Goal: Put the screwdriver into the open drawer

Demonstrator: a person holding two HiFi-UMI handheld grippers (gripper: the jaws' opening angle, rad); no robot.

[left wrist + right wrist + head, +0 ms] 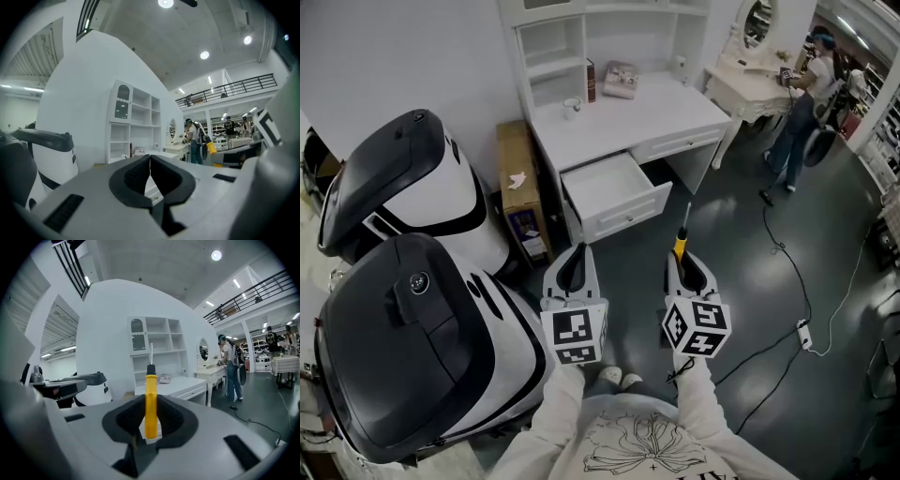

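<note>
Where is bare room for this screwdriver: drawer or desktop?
The open drawer looks bare inside. The desktop is free across its front and right; the cup, book and a small pinkish item crowd its back left.

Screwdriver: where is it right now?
Head view, right of centre: the screwdriver is clamped in the right hand-held gripper, shaft pointing toward the desk, short of the open drawer.

The screwdriver [151,404] is shown with a smooth yellow plastic handle and a bright metal shaft; the desk [647,117] is finished in smooth white paint; the floor [741,281] is seen dark and faintly glossy; the box [517,173] is made of matt brown cardboard.
</note>
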